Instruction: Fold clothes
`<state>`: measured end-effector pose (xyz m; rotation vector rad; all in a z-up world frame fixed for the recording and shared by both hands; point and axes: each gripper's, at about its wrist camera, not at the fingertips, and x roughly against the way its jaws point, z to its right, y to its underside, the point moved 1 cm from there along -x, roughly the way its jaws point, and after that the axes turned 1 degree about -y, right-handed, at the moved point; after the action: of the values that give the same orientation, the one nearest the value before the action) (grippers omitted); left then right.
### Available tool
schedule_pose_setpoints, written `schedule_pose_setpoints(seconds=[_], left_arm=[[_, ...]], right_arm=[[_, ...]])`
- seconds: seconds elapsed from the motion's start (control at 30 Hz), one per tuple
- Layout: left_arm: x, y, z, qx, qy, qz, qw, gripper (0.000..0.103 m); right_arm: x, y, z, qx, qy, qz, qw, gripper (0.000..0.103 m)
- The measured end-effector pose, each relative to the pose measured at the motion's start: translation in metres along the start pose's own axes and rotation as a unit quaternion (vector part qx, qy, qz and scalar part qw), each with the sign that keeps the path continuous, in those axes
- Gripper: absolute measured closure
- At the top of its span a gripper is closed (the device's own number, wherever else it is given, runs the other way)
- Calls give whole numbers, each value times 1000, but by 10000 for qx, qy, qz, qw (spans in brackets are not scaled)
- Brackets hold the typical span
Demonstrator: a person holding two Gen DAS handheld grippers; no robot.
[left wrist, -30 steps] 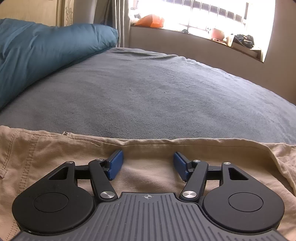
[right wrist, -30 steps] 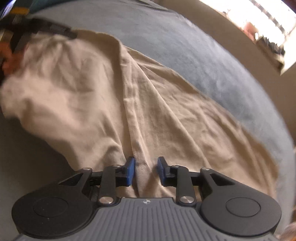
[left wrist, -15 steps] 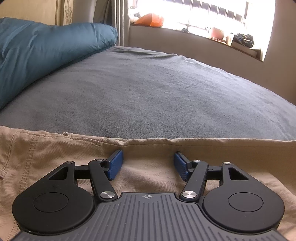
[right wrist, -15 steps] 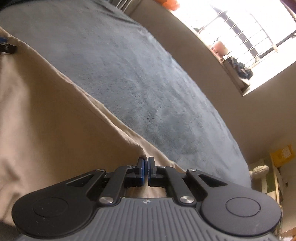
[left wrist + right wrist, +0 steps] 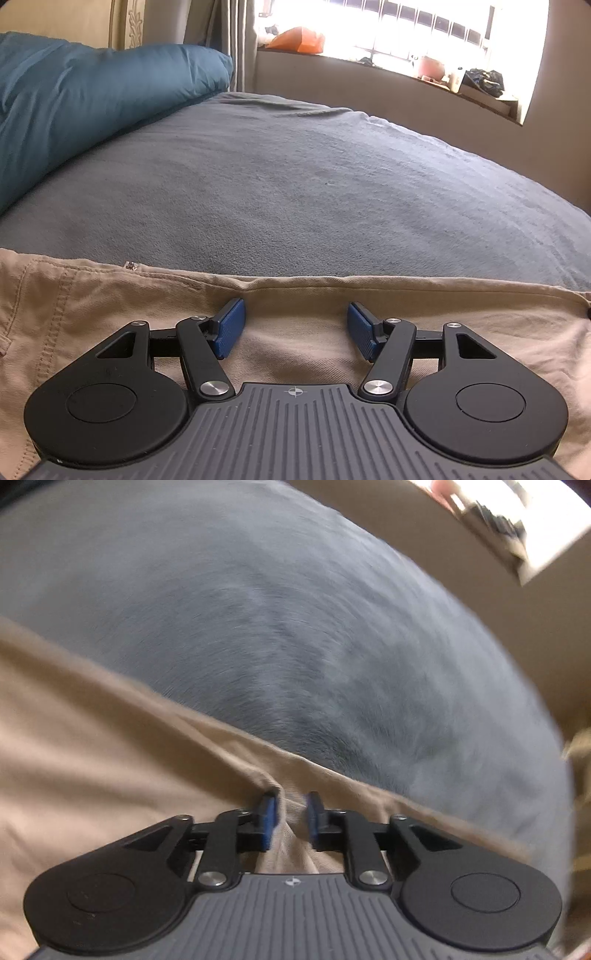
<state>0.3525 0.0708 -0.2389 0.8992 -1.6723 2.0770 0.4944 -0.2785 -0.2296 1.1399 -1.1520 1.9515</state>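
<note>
Khaki trousers (image 5: 110, 314) lie across the near part of a grey bed (image 5: 295, 184), their seamed top edge running left to right. My left gripper (image 5: 295, 314) hovers low over the cloth, open, with flat fabric under the gap and nothing pinched. In the blurred right wrist view the trousers (image 5: 92, 738) fill the lower left. My right gripper (image 5: 291, 805) sits at their edge with its jaws opening. A raised ridge of khaki cloth stands in the narrow gap, and the pads no longer squeeze it.
A teal duvet (image 5: 74, 103) is bunched at the bed's far left. Behind the bed are a low wall and a cluttered window sill (image 5: 406, 70). A small metal button (image 5: 130, 264) shows on the trousers' edge. The grey bed (image 5: 295, 627) stretches beyond the cloth.
My right gripper slid along the trousers' edge, clamped shut on it half a second ago, and its jaws have now parted. The cloth lies flatter. The left gripper has not moved.
</note>
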Motion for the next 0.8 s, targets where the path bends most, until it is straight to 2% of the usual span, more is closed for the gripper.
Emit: schedule_pose_setpoints(seconds=[0.03, 0.1, 0.2, 0.23, 0.3, 0.37, 0.43, 0.5, 0.57, 0.7, 0.8], left_arm=[[0, 0, -1, 14, 20, -14, 10000, 41], [0, -1, -2, 38, 61, -47, 10000, 40], [-2, -4, -3, 81, 107, -123, 9998, 39], [-2, -5, -4, 106, 119, -142, 9998, 39], [-3, -6, -4, 137, 140, -177, 9996, 38], [-3, -6, -4, 149, 151, -197, 9996, 38], [-3, -7, -5, 158, 169, -215, 9995, 37], [-4, -7, -5, 172, 185, -227, 9994, 36], [-4, -8, -6, 187, 195, -233, 9994, 36], [-2, -8, -5, 216, 183, -242, 9993, 36], [-2, -9, -6, 183, 207, -301, 9992, 36]], right_arm=[[0, -2, 13, -451, -214, -88, 9987, 71], [-2, -2, 42, -1416, -677, -338, 9870, 53], [-7, 2, 70, -2492, -1086, -788, 9591, 42], [-6, 1, 71, -2560, -1035, -845, 9574, 41], [1, -5, 60, -2346, -687, -887, 9656, 36], [13, -12, 34, -1686, -131, -817, 9822, 31], [23, -18, 10, -975, 326, -687, 9923, 24], [33, -24, -13, -320, 791, -509, 9951, 8], [45, -28, -32, 148, 1152, -305, 9928, 7], [100, -27, -42, 23, 1198, 318, 9923, 7], [161, -13, -34, -151, 1408, 755, 9870, 7]])
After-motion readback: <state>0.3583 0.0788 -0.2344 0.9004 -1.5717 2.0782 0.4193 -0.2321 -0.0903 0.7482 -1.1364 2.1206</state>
